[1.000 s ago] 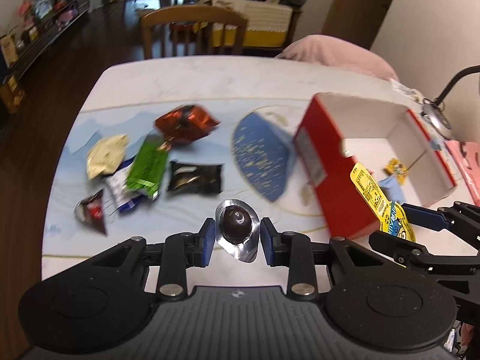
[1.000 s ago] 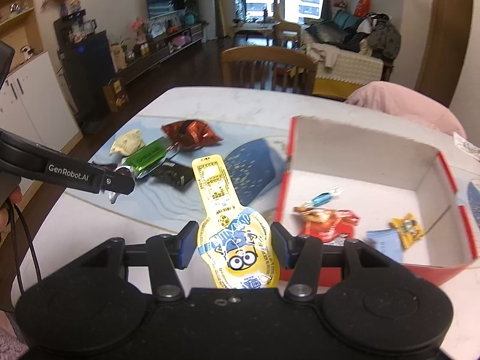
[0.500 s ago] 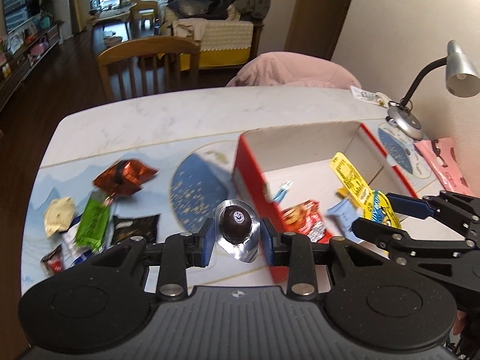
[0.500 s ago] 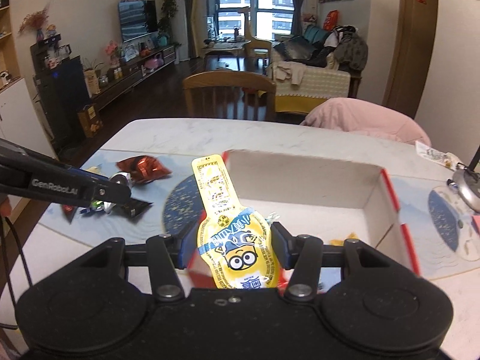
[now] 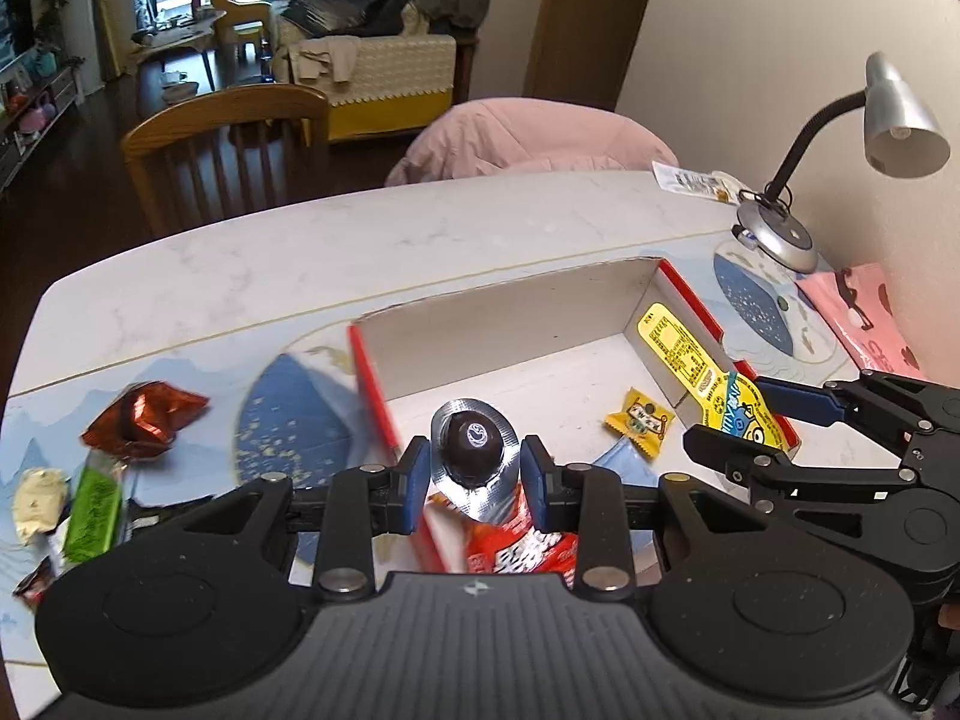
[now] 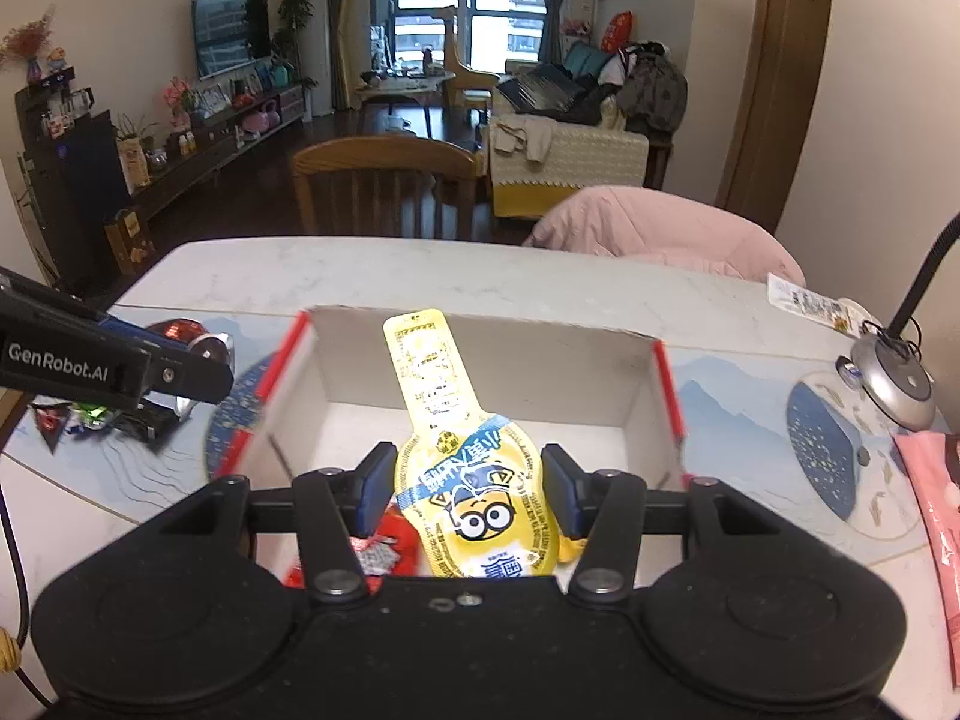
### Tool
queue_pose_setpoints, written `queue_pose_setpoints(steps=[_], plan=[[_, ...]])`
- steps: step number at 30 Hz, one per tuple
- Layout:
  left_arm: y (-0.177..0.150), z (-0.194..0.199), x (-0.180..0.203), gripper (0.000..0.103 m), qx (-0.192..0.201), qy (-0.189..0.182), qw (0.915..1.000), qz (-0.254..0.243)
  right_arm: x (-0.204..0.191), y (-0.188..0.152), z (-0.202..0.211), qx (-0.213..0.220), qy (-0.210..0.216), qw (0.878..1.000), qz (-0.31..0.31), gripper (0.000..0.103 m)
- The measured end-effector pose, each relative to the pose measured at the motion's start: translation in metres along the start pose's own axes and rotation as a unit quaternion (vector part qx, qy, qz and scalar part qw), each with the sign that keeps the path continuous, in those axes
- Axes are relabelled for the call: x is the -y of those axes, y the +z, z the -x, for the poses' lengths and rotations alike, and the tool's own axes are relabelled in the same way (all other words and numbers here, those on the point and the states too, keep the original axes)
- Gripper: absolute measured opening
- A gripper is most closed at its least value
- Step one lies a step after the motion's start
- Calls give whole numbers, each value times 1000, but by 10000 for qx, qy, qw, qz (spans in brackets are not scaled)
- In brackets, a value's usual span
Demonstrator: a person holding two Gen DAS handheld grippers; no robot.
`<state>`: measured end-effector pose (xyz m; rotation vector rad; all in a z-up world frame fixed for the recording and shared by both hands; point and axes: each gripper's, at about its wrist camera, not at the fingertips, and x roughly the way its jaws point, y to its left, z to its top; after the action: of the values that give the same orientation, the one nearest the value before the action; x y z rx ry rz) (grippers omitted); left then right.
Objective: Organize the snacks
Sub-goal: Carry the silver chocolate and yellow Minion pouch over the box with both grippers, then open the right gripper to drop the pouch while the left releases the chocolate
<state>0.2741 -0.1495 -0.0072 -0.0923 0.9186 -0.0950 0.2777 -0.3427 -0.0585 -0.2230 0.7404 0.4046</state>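
Note:
My left gripper point(image 5: 475, 475) is shut on a dark chocolate ball in a silver foil cup point(image 5: 474, 450), held above the near-left part of the open red box point(image 5: 369, 369). My right gripper point(image 6: 470, 490) is shut on a yellow cartoon snack pouch point(image 6: 474, 480) and hangs over the same box point(image 6: 666, 387). In the left wrist view the right gripper point(image 5: 756, 414) enters from the right with the yellow pouch point(image 5: 696, 369) over the box's right wall. Inside the box lie a red packet point(image 5: 519, 549), a small yellow candy point(image 5: 639, 420) and a pale blue wrapper point(image 5: 624, 459).
Left of the box loose snacks lie on the blue mat: a red-brown foil bag point(image 5: 144, 420), a green bar point(image 5: 96, 510), a cream packet point(image 5: 39, 501). A desk lamp point(image 5: 780, 234) and pink paper point(image 5: 858, 318) are on the right. A wooden chair point(image 5: 228, 150) stands behind the table.
Both grippers have carried their snacks to the right, from beside the snack pile to above the red box. The box now fills the middle of both views. Neither grip has altered.

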Motion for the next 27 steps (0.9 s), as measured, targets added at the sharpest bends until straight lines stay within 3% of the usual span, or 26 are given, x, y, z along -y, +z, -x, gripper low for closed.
queue_pose_setpoints(steps=[11,20,27], plan=[[31,-67,38,31,-564,-148,9982,-111,49,-15,-33,-542,-40,9985,-87,51],[45,-138,38,32,-1363,57,9906,41,48,-19,-70,-1119,239,9933,137,51],[43,-168,34,32,-1737,249,9845,78,40,-23,-99,-1519,316,9875,276,51]])
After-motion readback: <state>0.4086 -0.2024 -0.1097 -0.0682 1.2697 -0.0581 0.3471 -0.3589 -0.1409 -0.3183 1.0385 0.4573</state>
